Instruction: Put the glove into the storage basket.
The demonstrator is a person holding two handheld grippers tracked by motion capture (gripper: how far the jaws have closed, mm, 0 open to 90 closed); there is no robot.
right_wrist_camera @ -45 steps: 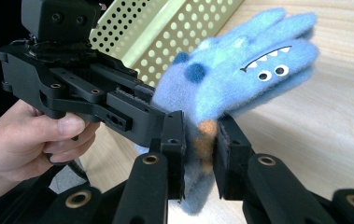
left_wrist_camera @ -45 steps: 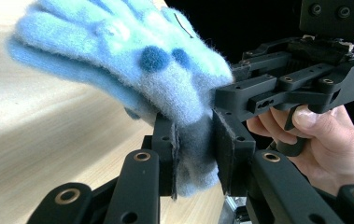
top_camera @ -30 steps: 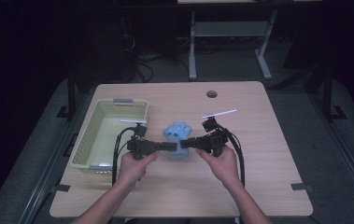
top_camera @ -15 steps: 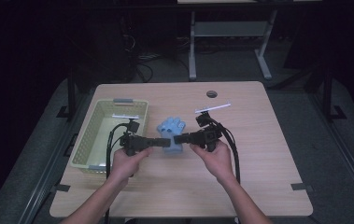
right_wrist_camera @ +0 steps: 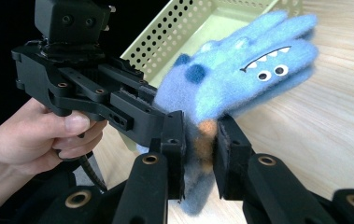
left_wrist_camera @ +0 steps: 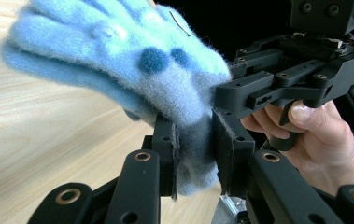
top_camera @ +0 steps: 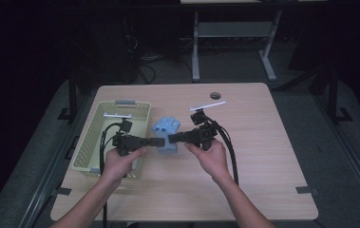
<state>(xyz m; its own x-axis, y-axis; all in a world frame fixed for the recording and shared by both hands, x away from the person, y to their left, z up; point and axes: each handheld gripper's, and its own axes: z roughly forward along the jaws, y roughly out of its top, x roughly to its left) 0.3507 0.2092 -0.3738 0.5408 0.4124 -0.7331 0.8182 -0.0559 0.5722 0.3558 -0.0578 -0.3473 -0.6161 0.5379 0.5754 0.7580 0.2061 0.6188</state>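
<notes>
A fuzzy light-blue glove [top_camera: 166, 135] with dark blue spots, a monster face and an orange patch hangs above the table between both grippers. My left gripper [top_camera: 161, 141] comes in from the left and is shut on the glove's cuff [left_wrist_camera: 195, 154]. From the right, my right gripper [top_camera: 170, 139] is shut on the same cuff [right_wrist_camera: 201, 147], on the opposite side. The glove's fingers [right_wrist_camera: 277, 42] point away from me, toward the far side of the table. Each hand holds its gripper level, jaws facing the other.
A pale green perforated basket [top_camera: 92, 137] stands on the table's left side, just beside my left hand; its wall [right_wrist_camera: 184, 32] is behind the glove. The wooden tabletop [top_camera: 263, 156] has a round cable hole [top_camera: 215, 95] at the back.
Both grippers, still holding the glove, have moved a little to the left and lifted slightly. The glove now hangs nearer the basket.
</notes>
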